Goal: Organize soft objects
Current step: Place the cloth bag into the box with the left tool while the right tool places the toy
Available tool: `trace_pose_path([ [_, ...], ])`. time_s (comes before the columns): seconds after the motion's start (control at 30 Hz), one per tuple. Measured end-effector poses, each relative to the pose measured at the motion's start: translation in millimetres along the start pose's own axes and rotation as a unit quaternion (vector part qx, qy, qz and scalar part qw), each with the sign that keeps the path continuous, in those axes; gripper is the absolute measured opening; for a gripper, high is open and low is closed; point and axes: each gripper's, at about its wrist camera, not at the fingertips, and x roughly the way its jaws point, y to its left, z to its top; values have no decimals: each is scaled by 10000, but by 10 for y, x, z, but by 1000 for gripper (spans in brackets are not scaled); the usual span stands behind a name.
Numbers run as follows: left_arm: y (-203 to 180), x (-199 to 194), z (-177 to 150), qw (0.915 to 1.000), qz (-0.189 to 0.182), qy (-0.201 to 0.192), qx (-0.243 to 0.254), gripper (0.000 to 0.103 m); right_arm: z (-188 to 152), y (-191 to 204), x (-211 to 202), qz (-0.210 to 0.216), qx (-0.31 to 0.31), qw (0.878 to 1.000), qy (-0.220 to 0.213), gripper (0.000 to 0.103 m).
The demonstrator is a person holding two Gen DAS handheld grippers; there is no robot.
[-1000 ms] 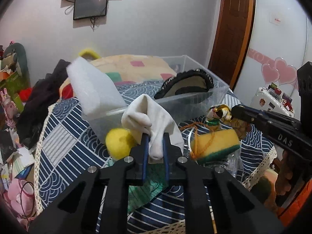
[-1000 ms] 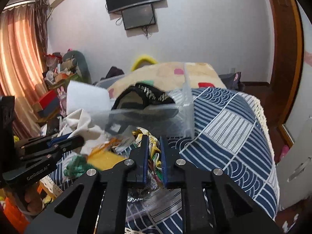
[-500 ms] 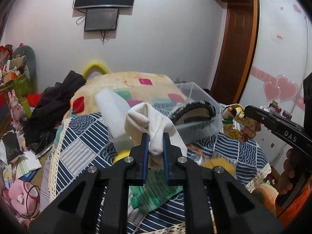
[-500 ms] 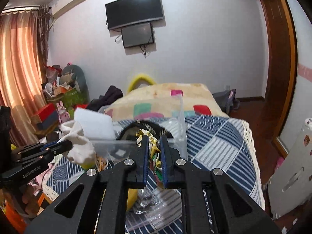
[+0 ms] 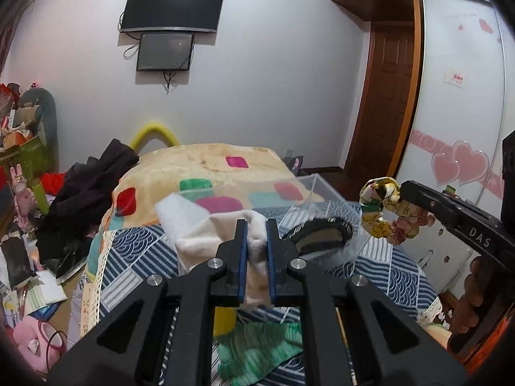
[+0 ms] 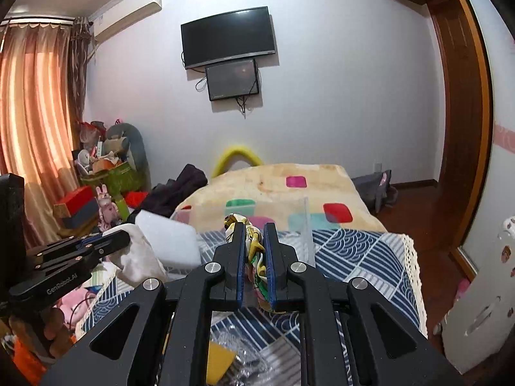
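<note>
Fingers of the left gripper (image 5: pixel 256 251) are clamped on a white cloth (image 5: pixel 222 241), and the right gripper (image 6: pixel 254 257) pinches a floral scrunchie (image 6: pixel 254 247). Both soft items hang lifted above the bed (image 5: pixel 135 257), probably for dropping into the clear bin (image 5: pixel 325 202), which already holds a dark slipper (image 5: pixel 322 234) and white foam (image 5: pixel 180 212).

White wall (image 6: pixel 322 96), mounted TV (image 6: pixel 228 36), orange curtains (image 6: pixel 35 135)

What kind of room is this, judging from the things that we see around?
Most likely a home bedroom: a bed with a patchwork cover and a blanket, a TV on the wall, and a wardrobe with heart stickers.
</note>
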Motion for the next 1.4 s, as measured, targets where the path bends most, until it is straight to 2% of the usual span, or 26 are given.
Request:
trace_pose_path([
  [0.17,-61,12,165,9997,-44,-217,119,9,78,-1,19,-23,-4,9999,-122,10],
  [0.3,-45,156,279,9997,-5,-209,121,9,153,10,84,-24,-17,9998,-176,10],
  [0.4,21,341,330,9999,36,-90,35,9,183,22,152,-18,-40,9998,-180,10],
  [0.53,161,653,321,9994,-52,280,-203,9,198,24,278,-11,-47,9999,-108,10],
  [0.93,195,1162,52,9953,100,948,-164,9,51,6,773,2,-17,9983,577,10],
  [1.2,56,1210,-32,9937,322,1046,253,10,-70,48,936,-58,-207,9949,983,10],
  [1.3,64,1188,-24,9935,224,1105,179,16,-83,77,920,-71,-283,9941,1044,12],
  [1.37,60,1141,-7,9937,155,1101,151,26,-63,82,877,-80,-333,9940,1043,16],
  [1.4,51,1105,0,9939,165,1076,170,30,-52,81,869,-78,-336,9940,1042,22],
])
